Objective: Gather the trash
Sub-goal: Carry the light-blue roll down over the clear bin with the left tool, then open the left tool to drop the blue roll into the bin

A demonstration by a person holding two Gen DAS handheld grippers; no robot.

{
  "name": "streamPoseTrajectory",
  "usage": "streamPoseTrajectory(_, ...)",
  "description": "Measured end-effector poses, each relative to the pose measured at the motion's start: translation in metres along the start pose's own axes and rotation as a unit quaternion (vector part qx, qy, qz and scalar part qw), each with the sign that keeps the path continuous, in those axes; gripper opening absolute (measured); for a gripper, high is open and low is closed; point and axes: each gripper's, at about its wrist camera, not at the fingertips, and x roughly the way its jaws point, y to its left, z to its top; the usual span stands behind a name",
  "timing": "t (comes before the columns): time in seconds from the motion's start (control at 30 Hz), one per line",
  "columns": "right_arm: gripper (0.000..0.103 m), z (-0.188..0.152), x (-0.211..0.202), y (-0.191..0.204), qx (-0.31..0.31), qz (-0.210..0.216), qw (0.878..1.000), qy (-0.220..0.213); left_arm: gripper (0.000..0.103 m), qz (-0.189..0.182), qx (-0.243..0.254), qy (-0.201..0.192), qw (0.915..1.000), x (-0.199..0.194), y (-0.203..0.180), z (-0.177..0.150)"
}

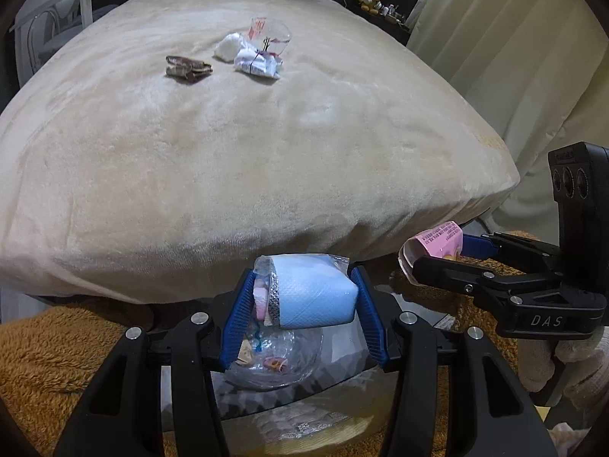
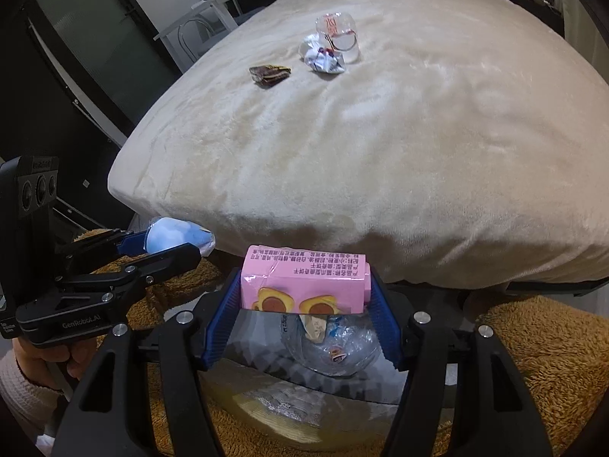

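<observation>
Bed [image 1: 266, 175] beyond pink carton [image 2: 304, 282], tissue pack [image 1: 312, 297]

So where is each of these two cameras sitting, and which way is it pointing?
Left wrist: rides the left tongs, looking forward over a blue tissue pack toward the bed; the right tongs show alongside.
Right wrist: rides the right tongs, looking forward over a pink carton; the left tongs and a hand show.
Shared: the bed, a brown wrapper, a clear cup.
</observation>
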Motion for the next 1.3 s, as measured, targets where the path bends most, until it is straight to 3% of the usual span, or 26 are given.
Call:
streamPoseTrajectory(0.43,0.063,-0.003,0.067,-0.026,0.036,0.004,0.996,0.082,0.050,-0.021,-0.055,0.071,0.9958,0.063,0.034,-0.016)
streamPoseTrajectory(0.87,0.063,-0.008,0.120,-0.043,0.062,0.001,0.987,0.146,0.050,-0.030,-0.093,0.135,0.9860,0.117,0.056,-0.039)
streamPoseTrajectory(1.3,0.063,-0.013,0.151,-0.051,0.080,0.007,0.979,0.188,0.050,-0.041,-0.112,0.180,0.9765,0.136,0.066,-0.051)
